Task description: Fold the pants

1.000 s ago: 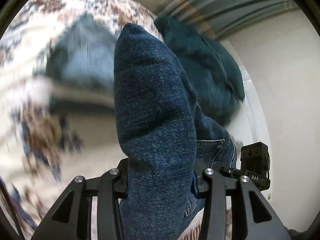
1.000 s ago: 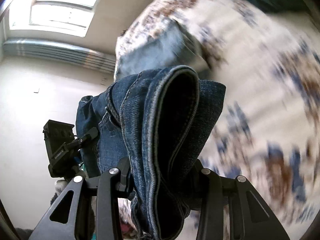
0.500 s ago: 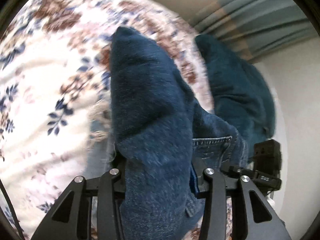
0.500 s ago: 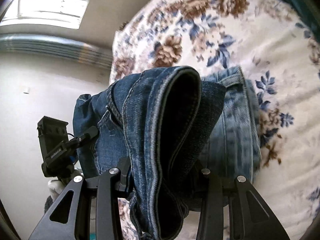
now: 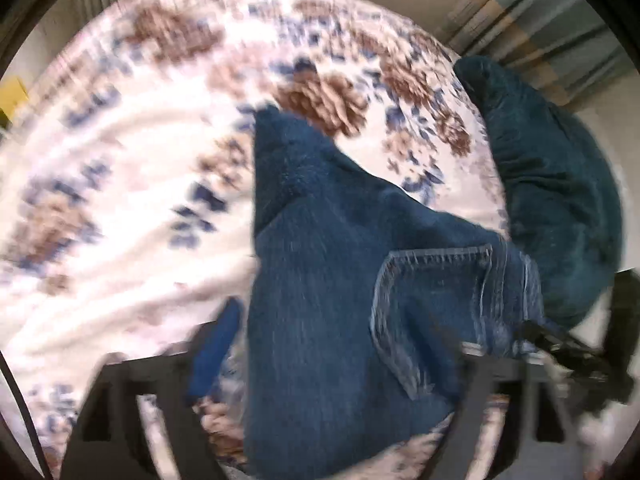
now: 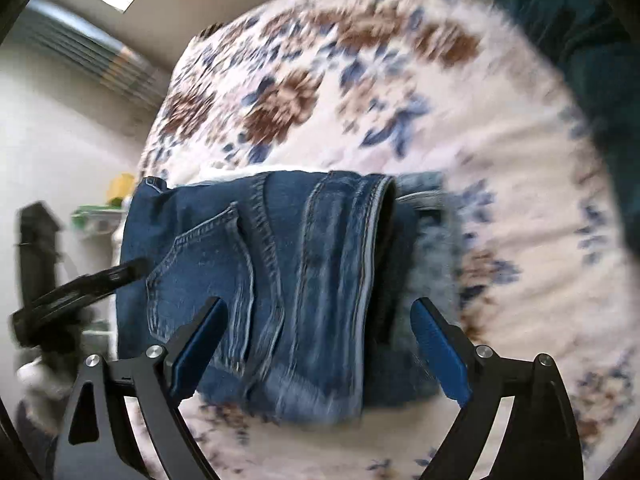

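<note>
The folded blue jeans [image 6: 280, 280] lie bunched on the floral bedspread [image 6: 500, 184], back pocket up, their folded edge toward the middle of the bed. A paler denim layer shows under the fold on the right. My right gripper [image 6: 316, 344] has its jaws spread wide, one blue pad on each side of the jeans, neither pressing the cloth. Through my left wrist camera the jeans [image 5: 340, 280] fill the space between the fingers of my left gripper [image 5: 332, 364]; that picture is smeared, but the jaws stand apart, the blue pad clear of the denim. A dark teal pillow [image 5: 560, 184] lies beyond the jeans, beside a striped curtain [image 5: 540, 32].
</note>
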A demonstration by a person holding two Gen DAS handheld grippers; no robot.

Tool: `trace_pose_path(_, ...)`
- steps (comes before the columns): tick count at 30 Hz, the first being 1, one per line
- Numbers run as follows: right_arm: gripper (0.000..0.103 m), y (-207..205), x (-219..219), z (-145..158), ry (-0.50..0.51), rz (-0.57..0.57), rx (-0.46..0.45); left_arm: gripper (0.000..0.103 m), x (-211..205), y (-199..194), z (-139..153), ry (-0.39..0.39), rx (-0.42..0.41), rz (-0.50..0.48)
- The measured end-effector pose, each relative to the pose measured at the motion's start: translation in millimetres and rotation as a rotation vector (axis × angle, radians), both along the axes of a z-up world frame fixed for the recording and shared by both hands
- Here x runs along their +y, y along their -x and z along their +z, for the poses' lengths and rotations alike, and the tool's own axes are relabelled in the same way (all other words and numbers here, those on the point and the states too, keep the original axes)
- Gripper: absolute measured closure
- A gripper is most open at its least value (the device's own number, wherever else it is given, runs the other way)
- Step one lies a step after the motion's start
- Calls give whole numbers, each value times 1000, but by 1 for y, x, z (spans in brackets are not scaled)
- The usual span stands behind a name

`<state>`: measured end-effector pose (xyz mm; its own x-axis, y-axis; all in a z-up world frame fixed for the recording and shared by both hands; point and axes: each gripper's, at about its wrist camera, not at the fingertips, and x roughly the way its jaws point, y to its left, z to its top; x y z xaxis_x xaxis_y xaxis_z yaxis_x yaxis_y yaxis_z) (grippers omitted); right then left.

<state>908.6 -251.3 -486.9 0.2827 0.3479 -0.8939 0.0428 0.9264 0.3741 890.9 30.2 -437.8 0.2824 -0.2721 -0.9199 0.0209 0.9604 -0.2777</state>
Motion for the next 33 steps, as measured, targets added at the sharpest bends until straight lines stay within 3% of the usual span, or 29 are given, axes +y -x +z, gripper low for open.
trace_pose_path(4,8,51,12,54,257,-24,-131,7,-14,50,34,-164,-108,-12)
trace_pose_path(8,8,104,20,96,364,-60,-174,7,-23,105,67,-262,-150,5)
trace_pose_path(20,8,296,37,249,421,-150,-277,7,-27,266,204,-337,-322,16)
trace_pose_path(27,8,417,51,342,440,-156,-373,7,-21,370,285,-348,-419,19)
trace_pose_path(33,8,520,69,417,447,-164,-439,7,-5,452,343,-305,-483,57)
